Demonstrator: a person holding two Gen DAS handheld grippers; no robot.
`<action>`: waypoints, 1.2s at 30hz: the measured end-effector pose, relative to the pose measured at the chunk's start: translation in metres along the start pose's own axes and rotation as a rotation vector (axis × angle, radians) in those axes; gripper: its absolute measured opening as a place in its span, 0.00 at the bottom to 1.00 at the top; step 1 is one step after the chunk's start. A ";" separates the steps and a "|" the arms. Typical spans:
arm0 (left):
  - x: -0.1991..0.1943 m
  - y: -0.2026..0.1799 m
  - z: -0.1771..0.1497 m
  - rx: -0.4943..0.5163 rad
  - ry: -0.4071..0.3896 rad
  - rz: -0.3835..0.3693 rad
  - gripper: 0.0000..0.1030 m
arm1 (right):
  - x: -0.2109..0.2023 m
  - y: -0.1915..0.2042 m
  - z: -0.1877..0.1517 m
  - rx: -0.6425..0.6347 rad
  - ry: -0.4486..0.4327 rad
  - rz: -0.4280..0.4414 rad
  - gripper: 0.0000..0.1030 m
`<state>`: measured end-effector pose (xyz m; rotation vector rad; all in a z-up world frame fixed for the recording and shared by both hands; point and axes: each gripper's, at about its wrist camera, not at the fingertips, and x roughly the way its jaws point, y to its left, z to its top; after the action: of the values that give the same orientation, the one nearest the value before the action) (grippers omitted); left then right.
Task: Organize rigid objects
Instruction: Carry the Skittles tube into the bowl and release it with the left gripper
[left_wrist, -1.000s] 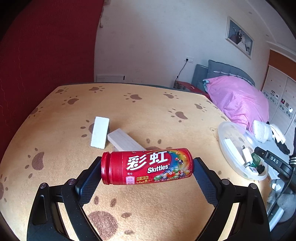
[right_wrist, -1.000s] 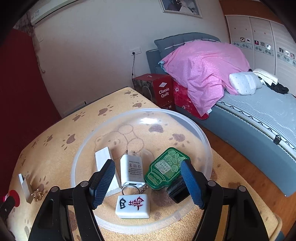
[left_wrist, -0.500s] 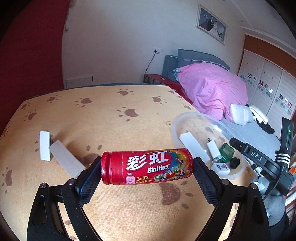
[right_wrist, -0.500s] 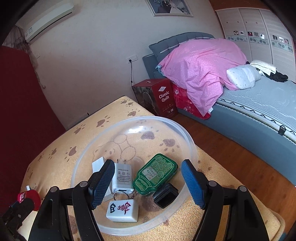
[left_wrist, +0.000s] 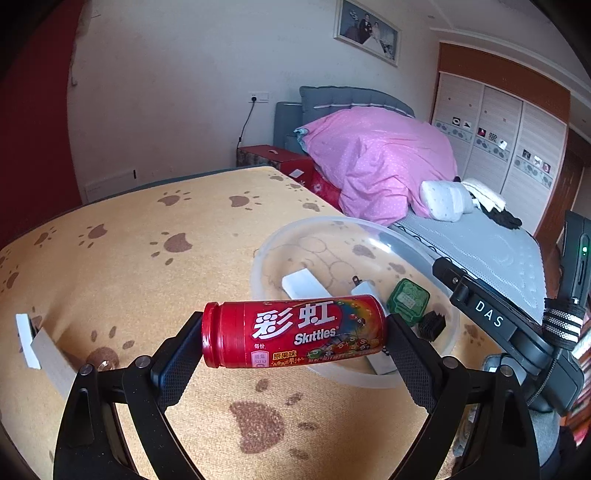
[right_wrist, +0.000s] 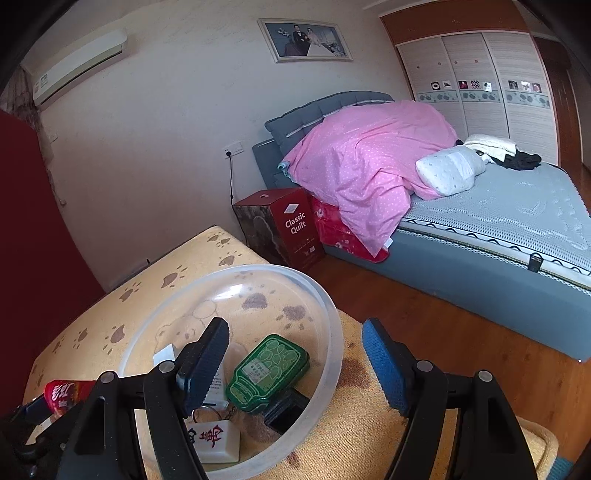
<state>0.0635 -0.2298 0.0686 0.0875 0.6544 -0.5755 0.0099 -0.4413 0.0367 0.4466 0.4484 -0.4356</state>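
Skittles tube (left_wrist: 293, 334): held horizontal in the left gripper (left_wrist: 293, 345), clamped end to end, cap on the left, base on the right; hangs above the tabletop (left_wrist: 147, 258) just short of the bowl's near rim.
Handling: rigid plastic cylinder, looks light; glossy label so likely slippery, will roll if set on its side. End-to-end hold stops rolling; a grip across the mid-body would also work.
Left fingers (left_wrist: 173, 354): clenched on the tube's two ends.
Clear bowl (left_wrist: 266, 243): on the tabletop, holds a white block (left_wrist: 304, 284), white charger (left_wrist: 364, 286), green tin (left_wrist: 408, 299), black clip (left_wrist: 432, 325), mahjong-tile keychain (right_wrist: 214, 441).
Right gripper (right_wrist: 295, 360): fingers spread apart, empty, over the bowl's right rim.
Left behind: white block and pale wooden slat (left_wrist: 48, 354) at far left edge; contact between them unclear from here.
Next, probably: drop tube into bowl.
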 end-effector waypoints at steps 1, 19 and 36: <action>0.003 -0.003 0.001 0.013 0.002 -0.008 0.91 | 0.001 -0.001 0.000 0.004 0.001 -0.001 0.77; 0.027 -0.002 -0.006 0.000 0.043 -0.062 0.92 | 0.001 -0.002 -0.002 0.007 0.009 -0.001 0.77; 0.019 0.000 -0.021 0.011 0.039 -0.031 0.92 | 0.001 0.000 -0.002 0.005 0.017 0.005 0.77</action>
<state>0.0643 -0.2330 0.0402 0.0992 0.6916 -0.6081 0.0101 -0.4406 0.0342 0.4564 0.4622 -0.4284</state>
